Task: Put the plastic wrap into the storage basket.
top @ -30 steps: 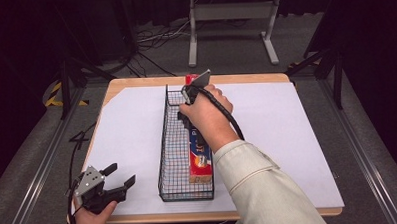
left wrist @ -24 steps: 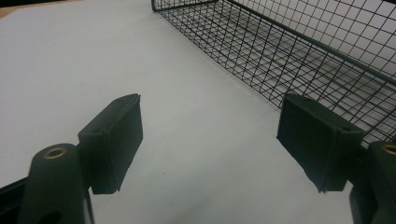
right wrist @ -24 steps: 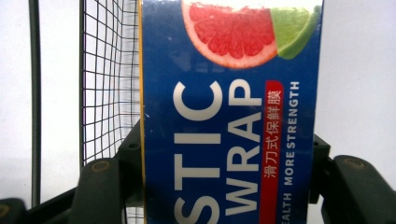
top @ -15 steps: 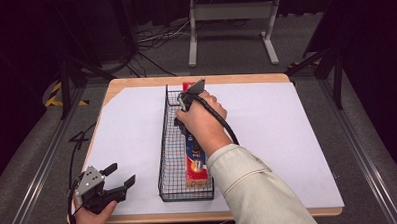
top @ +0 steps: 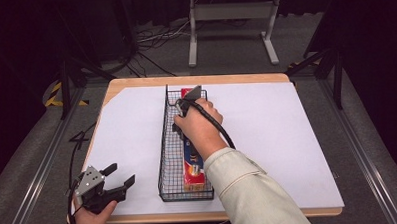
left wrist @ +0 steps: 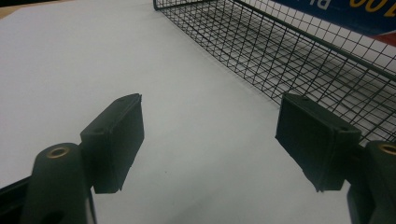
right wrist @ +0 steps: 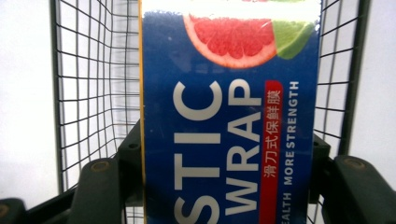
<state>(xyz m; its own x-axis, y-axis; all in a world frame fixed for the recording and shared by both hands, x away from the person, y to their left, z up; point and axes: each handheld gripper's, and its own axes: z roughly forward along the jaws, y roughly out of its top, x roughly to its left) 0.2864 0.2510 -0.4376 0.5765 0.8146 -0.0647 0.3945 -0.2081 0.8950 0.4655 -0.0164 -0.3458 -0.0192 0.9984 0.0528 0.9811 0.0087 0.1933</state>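
Box: the plastic wrap box (top: 193,162) lies lengthwise inside the wire basket (top: 163,143) on the white surface (top: 287,139).
Right gripper (top: 185,105): jaws pinching the box's sides.
Left gripper (top: 120,179): jaws spread, idle near the surface's edge.
Progress: box looks placed; letting go remains.

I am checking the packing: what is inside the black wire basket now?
A blue plastic wrap box lies inside the wire basket, clamped by the right gripper. The hand covers its middle.
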